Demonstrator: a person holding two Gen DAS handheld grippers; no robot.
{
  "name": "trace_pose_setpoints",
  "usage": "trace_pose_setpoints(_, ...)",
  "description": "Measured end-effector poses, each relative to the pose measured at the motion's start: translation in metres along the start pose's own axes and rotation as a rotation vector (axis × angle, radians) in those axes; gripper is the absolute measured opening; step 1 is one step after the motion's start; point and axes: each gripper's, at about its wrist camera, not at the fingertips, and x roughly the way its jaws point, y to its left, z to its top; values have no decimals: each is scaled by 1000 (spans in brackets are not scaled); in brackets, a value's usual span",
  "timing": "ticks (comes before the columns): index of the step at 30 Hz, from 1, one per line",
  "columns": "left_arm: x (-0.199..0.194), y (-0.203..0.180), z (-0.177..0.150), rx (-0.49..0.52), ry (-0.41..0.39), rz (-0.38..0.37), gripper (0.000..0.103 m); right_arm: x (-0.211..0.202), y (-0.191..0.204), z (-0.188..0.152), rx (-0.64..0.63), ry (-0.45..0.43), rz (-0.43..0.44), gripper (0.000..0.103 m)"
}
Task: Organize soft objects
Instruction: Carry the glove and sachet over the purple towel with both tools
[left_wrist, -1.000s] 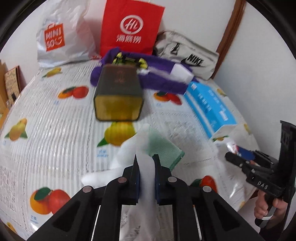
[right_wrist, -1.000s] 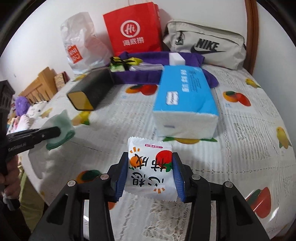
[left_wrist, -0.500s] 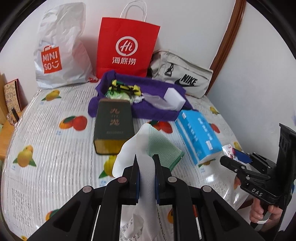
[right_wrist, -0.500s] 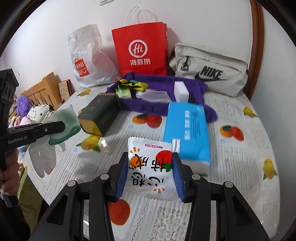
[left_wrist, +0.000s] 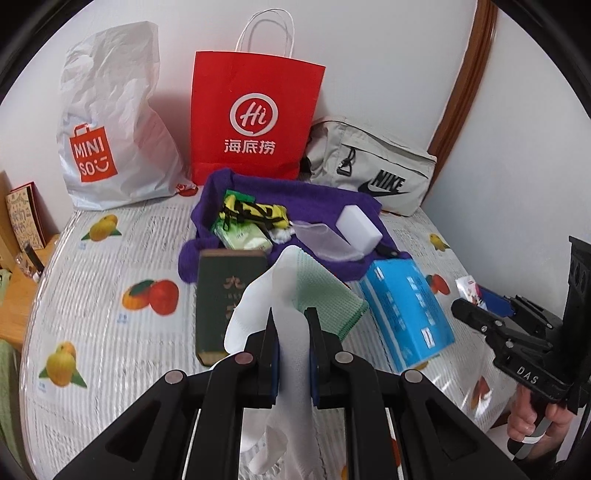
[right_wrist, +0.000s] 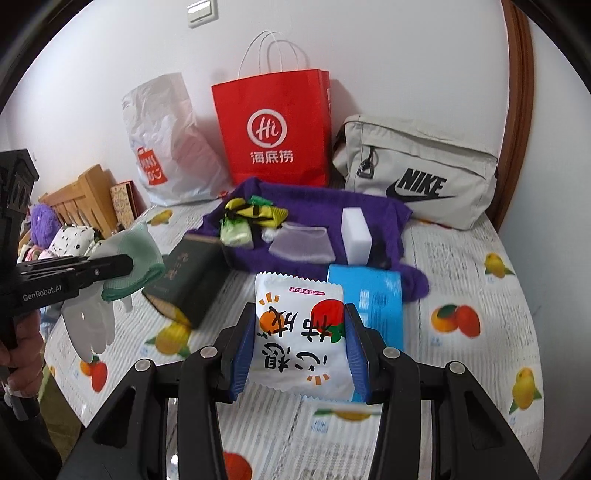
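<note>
Grippers have risen off the table since a second ago: left gripper (left_wrist: 291, 325) clamps the white-and-green glove (left_wrist: 295, 291) at lower centre, right gripper (right_wrist: 301, 332) pinches the snack packet (right_wrist: 301, 332). Both items look ready for the purple cloth (right_wrist: 369, 210) at frame centre.

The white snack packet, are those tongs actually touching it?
Touching. The right wrist view shows the right tongs shut on the snack packet, with both blue pads pressed against its side edges.
</note>
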Motion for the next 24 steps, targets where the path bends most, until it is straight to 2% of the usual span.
trace_pose_setpoints(11,43,8,50,10,26,31,12,51,-19,52,-15,5,12,45)
trace_pose_setpoints(24,96,25,98,11,48,40,12,133,-35,96,-15,91,27,45)
